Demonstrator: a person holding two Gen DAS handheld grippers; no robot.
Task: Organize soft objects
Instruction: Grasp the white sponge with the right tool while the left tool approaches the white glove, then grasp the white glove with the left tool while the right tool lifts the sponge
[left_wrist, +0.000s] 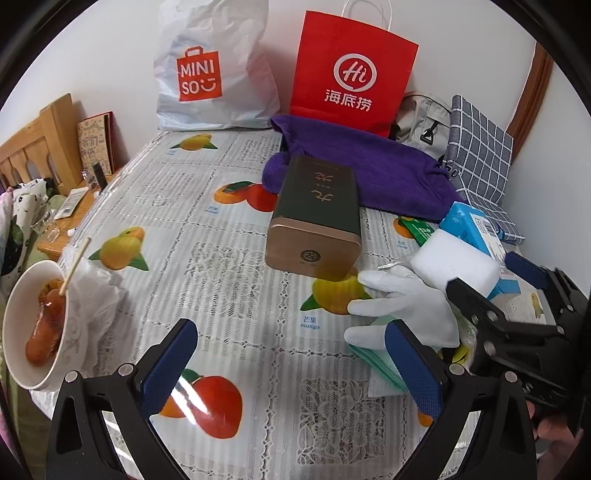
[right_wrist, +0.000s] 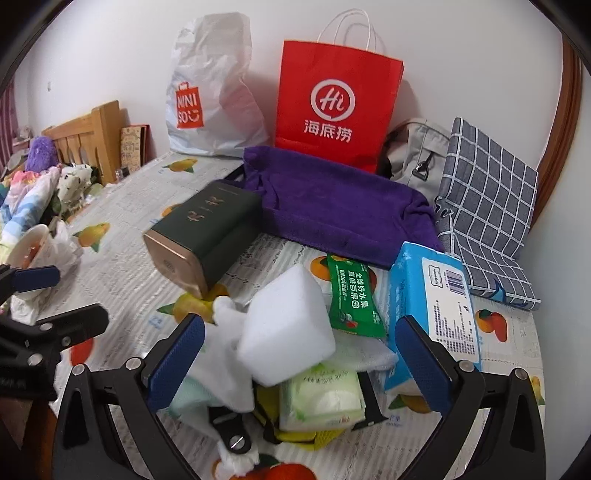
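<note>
The left tongs (left_wrist: 291, 363) stand spread wide at the bottom of the left wrist view, with nothing between their blue pads; only the fruit-printed worktop (left_wrist: 221, 258) cover shows in the gap. The right pad overlaps the edge of a white glove (left_wrist: 402, 310) and a pale green cloth (left_wrist: 380, 363) in the picture, though whether it touches them I cannot tell.

The right tongs (right_wrist: 301, 358) are also spread wide, pinching nothing. In the right wrist view they frame a heap of soft things in the lower middle of the frame: a white sponge block (right_wrist: 286, 328) lying tilted on top, the white glove (right_wrist: 221, 354) under its left side, a green-and-white tissue pack (right_wrist: 321, 397) below it, and a green snack packet (right_wrist: 352, 299) behind. The pads stand clear of the sponge on both sides. A blue wipes pack (right_wrist: 434, 295) lies just beside the right pad.

A purple towel (right_wrist: 332, 199) lies crumpled in the upper middle, in front of a red paper bag (right_wrist: 336, 107), with a dark green tin (right_wrist: 207, 232) on its side near its left end. A checked grey cloth (right_wrist: 487, 199) leans at the right.

Much of the heap is buried: a yellow item and a black clip under the tissue pack are hard to make out. In the left wrist view the right tongs are cut off at the right edge, and a bowl (left_wrist: 22, 325) holding food is cropped at the lower left.
</note>
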